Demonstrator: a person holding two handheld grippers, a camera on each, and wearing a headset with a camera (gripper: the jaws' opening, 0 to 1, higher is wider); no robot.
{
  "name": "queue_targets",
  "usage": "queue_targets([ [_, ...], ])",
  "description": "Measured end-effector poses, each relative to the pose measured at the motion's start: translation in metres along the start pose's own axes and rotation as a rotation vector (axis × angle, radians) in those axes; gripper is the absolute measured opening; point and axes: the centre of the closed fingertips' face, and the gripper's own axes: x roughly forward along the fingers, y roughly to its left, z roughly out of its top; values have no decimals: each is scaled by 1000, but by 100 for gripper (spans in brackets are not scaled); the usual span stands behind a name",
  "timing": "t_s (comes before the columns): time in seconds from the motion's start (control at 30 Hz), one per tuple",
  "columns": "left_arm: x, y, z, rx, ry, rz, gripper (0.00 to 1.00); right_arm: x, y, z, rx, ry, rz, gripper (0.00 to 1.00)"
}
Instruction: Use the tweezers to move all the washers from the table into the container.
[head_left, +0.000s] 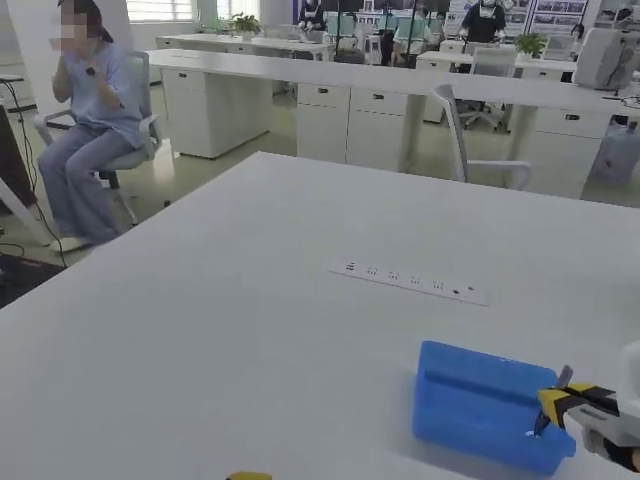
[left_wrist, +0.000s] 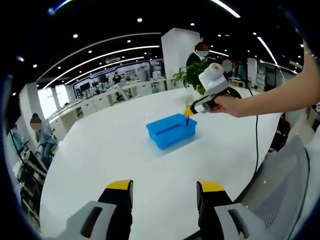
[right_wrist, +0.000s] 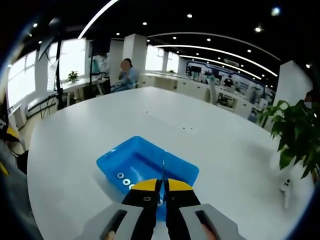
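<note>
A blue rectangular container (head_left: 485, 400) stands on the white table at the lower right of the head view. Its floor holds three small washers (right_wrist: 127, 181), seen in the right gripper view. My right gripper (right_wrist: 161, 187) is shut on thin metal tweezers (right_wrist: 163, 172), whose tip points down into the container (right_wrist: 145, 162). From the left gripper view, the right gripper (left_wrist: 200, 106) hangs over the far right rim of the container (left_wrist: 171, 131). My left gripper (left_wrist: 165, 192) is open and holds nothing, well short of the container, above bare table.
A white socket strip (head_left: 410, 280) is set into the table beyond the container. A person (head_left: 90, 130) sits on a chair at the far left. A white chair (head_left: 480, 150) stands behind the table. A potted plant (right_wrist: 295, 135) stands at the right.
</note>
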Motion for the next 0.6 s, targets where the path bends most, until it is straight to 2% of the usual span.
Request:
queue_targets([
  [0.23, -1, -3, 9, 29, -10, -14, 46, 4, 2, -10, 14, 32, -1, 2],
  [0.33, -2, -5, 14, 48, -16, -18, 46, 3, 3, -9, 25, 30, -3, 2],
  [0.5, -6, -7, 21, 55, -33, -16, 43, -10, 1, 13, 38, -36, -10, 2],
  [0.6, -9, -10, 21, 61, -39, -12, 41, -28, 5, 31, 62, -95, 1, 2],
])
